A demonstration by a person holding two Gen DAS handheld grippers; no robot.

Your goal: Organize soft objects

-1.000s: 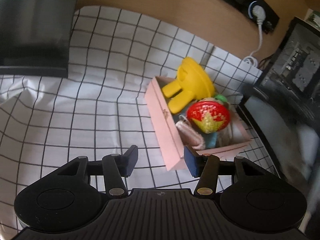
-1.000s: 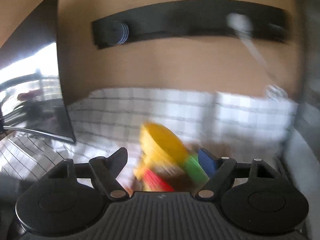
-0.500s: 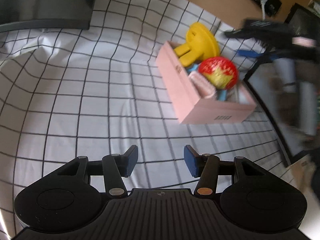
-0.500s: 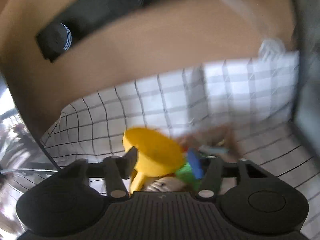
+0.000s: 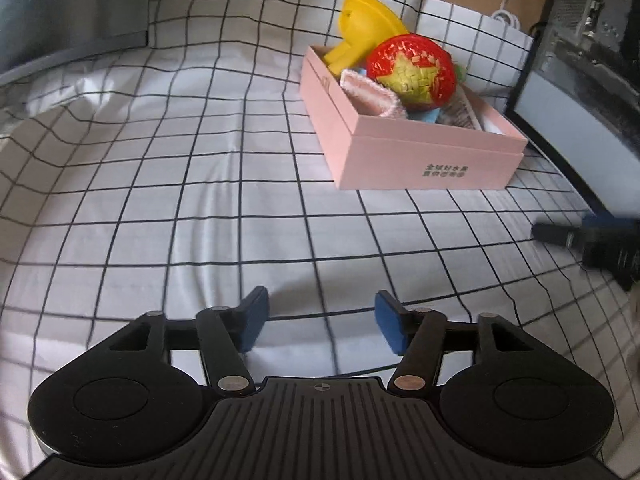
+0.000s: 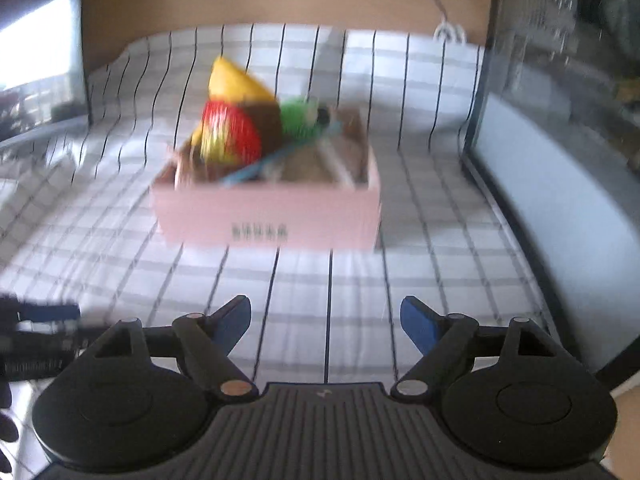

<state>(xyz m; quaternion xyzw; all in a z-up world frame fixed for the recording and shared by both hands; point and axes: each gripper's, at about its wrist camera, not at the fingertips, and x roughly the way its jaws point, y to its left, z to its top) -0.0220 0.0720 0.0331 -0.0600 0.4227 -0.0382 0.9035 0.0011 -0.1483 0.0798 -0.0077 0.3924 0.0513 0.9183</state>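
Observation:
A pink box [image 5: 420,156] [image 6: 268,216] sits on the checked cloth, filled with soft toys: a red strawberry ball [image 5: 412,72] [image 6: 228,136], a yellow plush [image 5: 364,32] [image 6: 236,80], a pink knitted piece [image 5: 368,94] and a green toy [image 6: 298,118]. My left gripper [image 5: 320,320] hovers low over bare cloth, well short of the box, its jaws opening with nothing between them. My right gripper [image 6: 326,320] faces the box's printed side from a distance, jaws opening and empty. The right gripper's tip [image 5: 576,236] shows at the left wrist view's right edge.
A black-and-white checked cloth [image 5: 160,200] covers the surface. A dark monitor [image 5: 580,80] stands to the right of the box, another dark screen [image 5: 60,12] at the far left. A white cable [image 6: 436,12] hangs on the tan wall behind.
Both grippers have drawn back from the box and dropped lower. The right one was over the yellow plush and now faces the box from a distance. Both sets of jaws stand wider.

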